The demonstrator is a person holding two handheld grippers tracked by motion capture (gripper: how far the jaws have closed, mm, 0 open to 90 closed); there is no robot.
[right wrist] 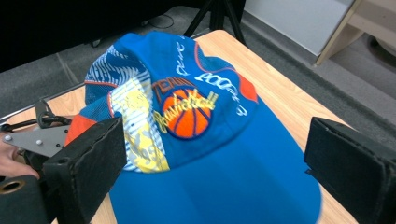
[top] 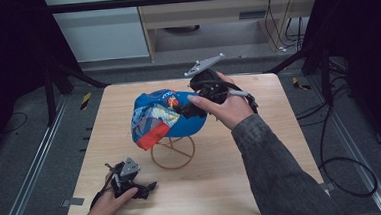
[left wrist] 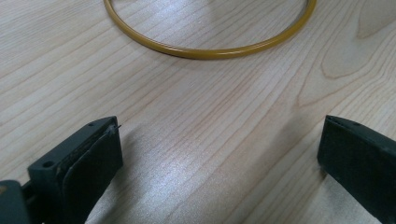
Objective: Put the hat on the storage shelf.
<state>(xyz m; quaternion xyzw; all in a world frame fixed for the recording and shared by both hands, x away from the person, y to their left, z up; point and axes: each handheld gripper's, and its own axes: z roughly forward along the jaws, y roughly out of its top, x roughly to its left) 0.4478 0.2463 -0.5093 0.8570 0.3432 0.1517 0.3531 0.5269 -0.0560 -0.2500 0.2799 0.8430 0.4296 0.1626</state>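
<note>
A blue cap [top: 169,116] with a basketball patch and an orange-and-white patterned back sits on a gold wire stand [top: 173,152] in the middle of the wooden table [top: 261,148]. My right gripper [top: 188,102] is at the cap's right side and points at it. In the right gripper view the jaws of the right gripper [right wrist: 215,149] stand wide open on either side of the cap's [right wrist: 187,107] plain blue brim, not pressing it. My left gripper [top: 146,188] rests low at the table's front left, open and holding nothing [left wrist: 219,140]. The stand's base ring [left wrist: 210,52] lies just ahead of it.
Black frame legs [top: 61,78] stand at the table's far corners. Cables [top: 343,173] trail over the floor on the right. A pale cabinet [top: 213,16] stands beyond the far edge. Bare wood lies to the right of the stand and along the front edge.
</note>
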